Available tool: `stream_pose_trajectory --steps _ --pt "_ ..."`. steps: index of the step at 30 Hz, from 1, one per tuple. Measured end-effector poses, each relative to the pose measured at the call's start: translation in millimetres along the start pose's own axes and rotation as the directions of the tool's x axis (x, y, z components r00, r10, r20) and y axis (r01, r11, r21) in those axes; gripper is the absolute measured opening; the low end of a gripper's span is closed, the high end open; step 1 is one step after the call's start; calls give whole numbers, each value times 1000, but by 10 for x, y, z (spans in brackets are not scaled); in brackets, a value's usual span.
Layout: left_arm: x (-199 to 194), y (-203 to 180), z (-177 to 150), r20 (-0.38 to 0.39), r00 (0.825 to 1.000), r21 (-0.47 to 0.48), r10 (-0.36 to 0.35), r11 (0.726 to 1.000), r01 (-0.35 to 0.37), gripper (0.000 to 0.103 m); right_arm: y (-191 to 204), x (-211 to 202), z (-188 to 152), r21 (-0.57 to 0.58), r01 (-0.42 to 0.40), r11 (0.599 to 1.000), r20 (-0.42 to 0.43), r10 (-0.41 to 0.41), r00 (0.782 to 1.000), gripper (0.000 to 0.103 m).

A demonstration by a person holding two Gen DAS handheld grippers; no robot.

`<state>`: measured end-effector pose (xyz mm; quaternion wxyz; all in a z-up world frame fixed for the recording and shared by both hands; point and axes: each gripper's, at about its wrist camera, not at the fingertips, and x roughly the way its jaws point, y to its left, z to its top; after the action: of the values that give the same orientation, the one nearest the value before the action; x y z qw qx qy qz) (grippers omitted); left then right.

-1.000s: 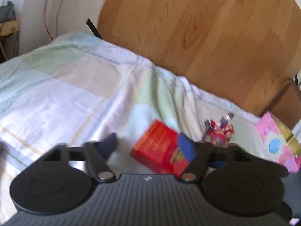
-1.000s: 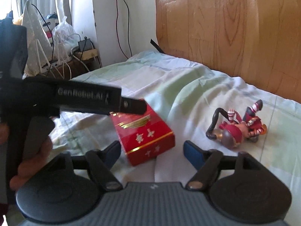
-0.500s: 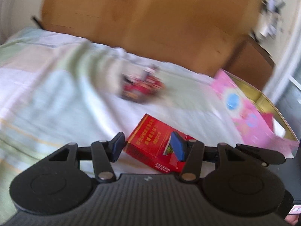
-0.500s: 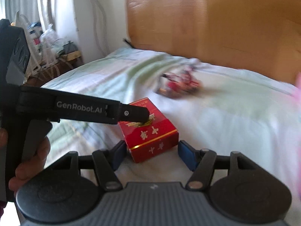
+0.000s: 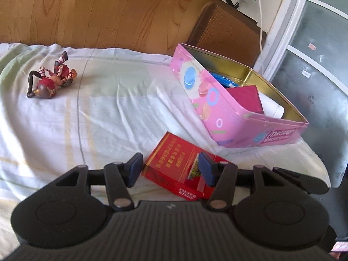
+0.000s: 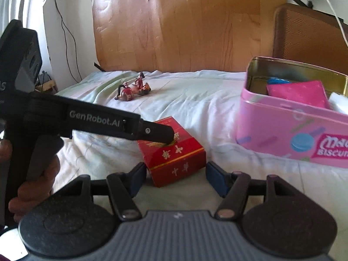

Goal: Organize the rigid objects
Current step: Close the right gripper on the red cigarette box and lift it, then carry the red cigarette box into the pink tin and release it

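A red cigarette box (image 5: 171, 158) hangs just over the bed sheet, held from two sides. My left gripper (image 5: 170, 169) has its pads against the box and its jaws are opening slightly. In the right wrist view, that gripper's finger (image 6: 152, 130) lies across the top of the red box (image 6: 176, 158). My right gripper (image 6: 175, 177) is shut on the box's lower end. An open pink biscuit tin (image 5: 217, 108) stands close by on the right, holding a magenta box (image 5: 245, 100), a white tube and something blue. A red toy figurine (image 5: 52, 80) lies far left.
The pink tin (image 6: 282, 130) sits near the bed's right edge (image 5: 315, 163). A wooden headboard (image 5: 108, 10) runs behind the bed, with a brown woven panel (image 5: 221, 26) and cables beside it. A person's hand (image 6: 37, 187) grips the left gripper's handle. The figurine (image 6: 132, 89) lies toward the headboard.
Both grippers have swung right across the bed with the red box between them. The pink tin has come fully into view and the figurine has slid to the left.
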<state>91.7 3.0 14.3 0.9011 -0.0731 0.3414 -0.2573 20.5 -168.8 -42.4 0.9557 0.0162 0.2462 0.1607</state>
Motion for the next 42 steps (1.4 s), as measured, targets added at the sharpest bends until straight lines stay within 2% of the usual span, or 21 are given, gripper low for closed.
stream_pose_trajectory --steps 3,5,6,8,10,12,15,17,22,24,27,30,31,33,35,36,38,40,42 --pt "-20 11 9 -14 1000 -20 11 1000 -11 61 -7 -20 17 -15 -5 1000 15 6 1000 77" --pt "-33 33 4 -20 1000 -34 14 999 -15 61 15 -26 25 -59 4 998 29 -2 1000 80" --pt "-31 45 2 -25 1000 -44 11 999 -13 61 29 -18 33 -76 8 997 34 -5 999 79" --pt "-8 32 2 -32 999 -56 1 998 -3 60 37 36 40 -93 -18 996 18 20 1000 64" --pt "3 -53 30 -31 999 -34 20 999 -21 60 49 72 33 -102 -32 994 5 32 999 59" --pt "-52 -144 117 -6 1000 -14 2 1000 -2 57 43 -20 40 -102 -50 994 57 56 997 57" --pt "-153 -354 335 50 998 41 -25 999 23 56 9 -190 98 -124 -4 992 154 23 988 57" --pt "-155 -543 496 78 996 92 -51 995 44 56 -100 -261 173 -88 12 996 191 5 981 56" --pt "16 -1068 788 125 987 235 -102 969 71 56 -441 -508 367 -59 129 990 305 -105 947 56" --pt "147 -1250 883 135 983 272 -128 958 88 56 -582 -567 417 -46 172 984 331 -147 932 56" --pt "429 -1446 978 104 982 275 -158 954 124 58 -872 -603 475 -2 232 973 346 -217 913 57" --pt "731 -1630 1009 91 989 294 -115 952 83 65 -1167 -494 554 49 294 955 316 -294 902 57" --pt "826 -1669 1012 92 992 299 -88 953 57 70 -1272 -426 588 67 319 945 292 -325 900 57" --pt "981 -1689 1025 87 996 291 -32 957 6 72 -1469 -264 650 86 366 927 227 -376 898 58" --pt "1083 -1672 1020 74 997 259 6 966 -25 72 -1634 -139 664 119 433 893 191 -449 873 60" --pt "1100 -1648 1010 68 998 240 14 970 -30 72 -1709 -97 668 140 452 881 173 -471 865 65" --pt "1099 -1611 975 67 997 231 29 972 -44 72 -1807 -128 645 201 433 879 177 -467 866 68" --pt "1092 -1596 946 75 995 244 70 966 -87 72 -1847 -225 571 246 394 885 201 -444 873 69" --pt "1073 -1579 923 76 992 245 98 963 -114 72 -1863 -303 538 268 381 885 225 -442 869 68"
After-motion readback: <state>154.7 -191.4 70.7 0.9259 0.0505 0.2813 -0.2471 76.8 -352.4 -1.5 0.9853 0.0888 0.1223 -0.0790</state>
